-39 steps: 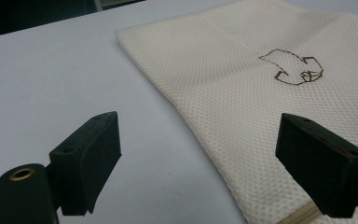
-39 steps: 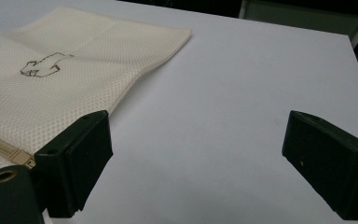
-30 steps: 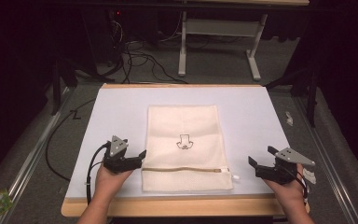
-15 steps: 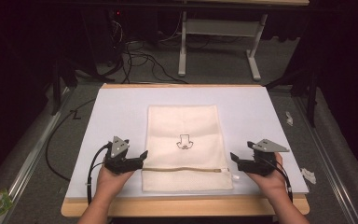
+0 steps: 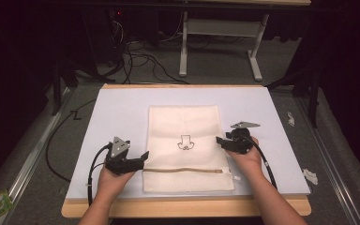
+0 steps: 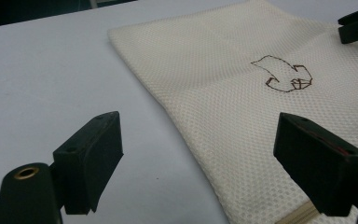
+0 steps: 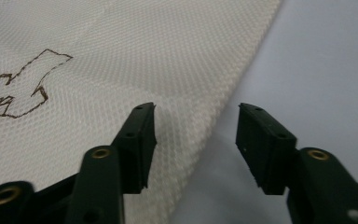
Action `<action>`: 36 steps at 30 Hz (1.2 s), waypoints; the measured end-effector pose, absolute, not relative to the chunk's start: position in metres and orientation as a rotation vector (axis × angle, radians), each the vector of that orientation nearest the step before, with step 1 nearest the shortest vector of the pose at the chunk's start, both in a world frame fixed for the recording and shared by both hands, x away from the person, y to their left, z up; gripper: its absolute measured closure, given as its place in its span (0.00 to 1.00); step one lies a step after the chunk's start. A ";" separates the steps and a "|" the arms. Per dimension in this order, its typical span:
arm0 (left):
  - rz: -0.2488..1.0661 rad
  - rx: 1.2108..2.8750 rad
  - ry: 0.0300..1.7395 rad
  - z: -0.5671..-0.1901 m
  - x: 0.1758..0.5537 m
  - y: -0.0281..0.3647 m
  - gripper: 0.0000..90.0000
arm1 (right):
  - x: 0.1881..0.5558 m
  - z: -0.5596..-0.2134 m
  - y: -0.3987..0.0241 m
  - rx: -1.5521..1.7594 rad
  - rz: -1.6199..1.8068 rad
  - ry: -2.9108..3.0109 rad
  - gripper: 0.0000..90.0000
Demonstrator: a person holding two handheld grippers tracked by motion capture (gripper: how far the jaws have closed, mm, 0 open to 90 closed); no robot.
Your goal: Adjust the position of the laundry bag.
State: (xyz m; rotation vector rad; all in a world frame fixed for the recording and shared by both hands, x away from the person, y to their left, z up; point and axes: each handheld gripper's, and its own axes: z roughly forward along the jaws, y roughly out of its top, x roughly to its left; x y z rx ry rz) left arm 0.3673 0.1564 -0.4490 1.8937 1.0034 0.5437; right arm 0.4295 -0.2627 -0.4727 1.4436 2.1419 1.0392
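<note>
- One cream mesh bag (image 5: 185, 147) lay flat in the middle of the table (image 5: 122, 108), on its single pale sheet.
- One brown zipper (image 5: 185, 170) ran across the bag near its near edge, and one small brown outline drawing (image 5: 185, 142) sat at the bag's centre.
- Two grippers were held, one in each hand.
- The left gripper (image 5: 140, 158) sat at the bag's left edge by the zipper, its two fingers (image 6: 91, 156) spread wide with nothing between them.
- The right gripper (image 5: 221, 141) sat at the bag's right edge, its two fingers (image 7: 137, 144) parted and straddling that edge.
- Two small white scraps (image 5: 311, 175) lay on the grey floor to the right.
</note>
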 end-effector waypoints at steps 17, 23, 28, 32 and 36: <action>0.534 1.905 0.994 -0.449 0.367 0.157 0.18 | 0.447 -0.472 -0.297 1.487 0.811 2.069 0.95; 0.526 1.913 0.990 -0.451 0.368 0.154 0.18 | 0.444 -0.472 -0.308 1.498 0.812 2.048 0.74; 0.515 1.921 0.979 -0.451 0.368 0.153 0.19 | 0.422 -0.455 -0.308 1.420 0.924 2.025 0.61; 0.505 1.922 0.982 -0.452 0.368 0.151 0.19 | 0.392 -0.447 -0.310 1.363 0.945 2.060 0.62; 0.502 1.929 0.973 -0.452 0.367 0.148 0.20 | 0.358 -0.446 -0.318 1.349 1.009 2.096 0.61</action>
